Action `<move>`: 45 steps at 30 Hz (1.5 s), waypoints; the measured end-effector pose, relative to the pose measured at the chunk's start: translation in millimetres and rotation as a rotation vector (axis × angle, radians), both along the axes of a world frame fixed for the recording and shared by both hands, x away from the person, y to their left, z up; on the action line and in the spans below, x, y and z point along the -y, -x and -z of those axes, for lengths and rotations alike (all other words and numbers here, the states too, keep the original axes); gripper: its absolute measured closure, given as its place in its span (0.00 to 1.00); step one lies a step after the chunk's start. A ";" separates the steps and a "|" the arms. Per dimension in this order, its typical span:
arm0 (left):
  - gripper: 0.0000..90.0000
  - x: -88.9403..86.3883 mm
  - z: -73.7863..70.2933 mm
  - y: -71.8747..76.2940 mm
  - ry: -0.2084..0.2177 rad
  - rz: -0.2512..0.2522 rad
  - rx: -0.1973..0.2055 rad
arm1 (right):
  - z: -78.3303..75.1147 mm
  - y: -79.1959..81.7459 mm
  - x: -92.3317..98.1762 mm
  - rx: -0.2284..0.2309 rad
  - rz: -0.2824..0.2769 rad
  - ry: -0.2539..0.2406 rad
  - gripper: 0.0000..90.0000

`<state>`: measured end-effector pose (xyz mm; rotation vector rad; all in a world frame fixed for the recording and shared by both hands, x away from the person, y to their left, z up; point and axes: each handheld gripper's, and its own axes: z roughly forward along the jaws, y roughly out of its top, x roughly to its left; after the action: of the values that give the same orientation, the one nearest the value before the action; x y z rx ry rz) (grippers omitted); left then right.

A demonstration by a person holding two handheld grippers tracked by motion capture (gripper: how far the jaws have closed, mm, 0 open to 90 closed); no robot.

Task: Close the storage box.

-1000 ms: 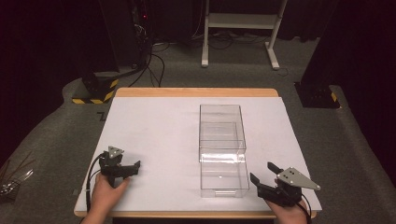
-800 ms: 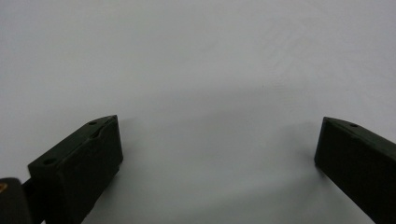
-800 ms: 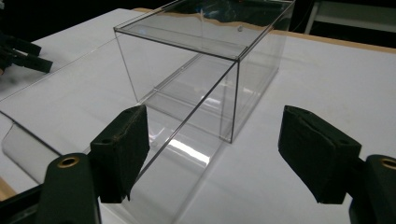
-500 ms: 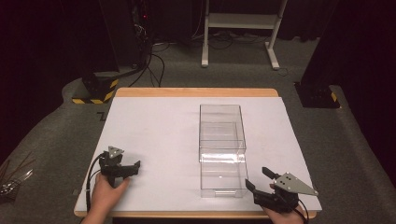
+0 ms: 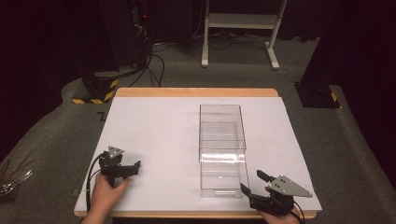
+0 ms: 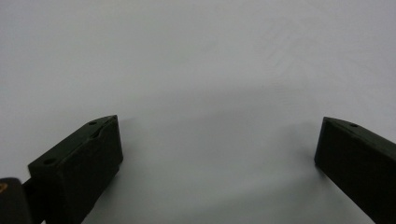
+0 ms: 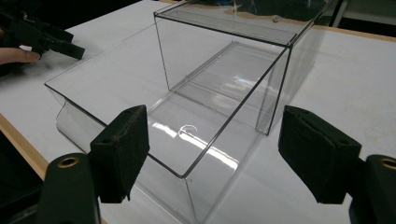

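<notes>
right claw (image 5: 252, 183) has slid back, jaws wide; clear box (image 5: 221, 140) runs lengthwise away, drawer toward it.

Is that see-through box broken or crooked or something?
Not broken. The clear drawer is pulled partway out of its clear case toward the table's near edge, so the box looks extra long. It sits straight and I see no cracks or spills. Both grippers, left and right, are open and apart from it.

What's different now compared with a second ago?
The right gripper slid back toward the table's near edge and a little left, jaws open, holding nothing. The left gripper stayed resting on the white mat, and the clear drawer box did not move.
</notes>
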<state>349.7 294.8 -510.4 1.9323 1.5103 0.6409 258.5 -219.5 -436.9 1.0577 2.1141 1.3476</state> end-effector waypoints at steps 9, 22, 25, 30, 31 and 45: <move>0.01 0.0 0.0 -0.1 0.000 0.000 0.000 | 4.7 1.6 -4.4 -0.016 -0.027 -0.001 0.27; 0.01 0.0 0.0 -0.1 0.000 0.000 -0.001 | 7.9 -0.2 -4.4 -0.025 -0.039 -0.006 0.25; 0.01 0.0 0.0 -0.1 0.000 0.000 0.000 | 8.3 -0.6 -4.5 -0.024 -0.038 -0.007 0.25; 0.01 -0.1 0.0 -0.1 0.000 0.000 -0.001 | 8.8 -1.9 -5.1 -0.014 -0.032 -0.007 0.25; 0.01 -0.1 0.0 -0.1 0.001 0.000 -0.001 | 8.8 -2.3 -5.2 -0.013 -0.031 -0.007 0.25; 0.01 -0.1 0.0 -0.2 0.001 0.000 -0.001 | 9.8 -15.5 -6.4 -0.005 0.002 -0.017 0.25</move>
<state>349.8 294.9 -510.4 1.9325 1.5107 0.6395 274.0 -213.1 -446.7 1.0707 2.1087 1.3651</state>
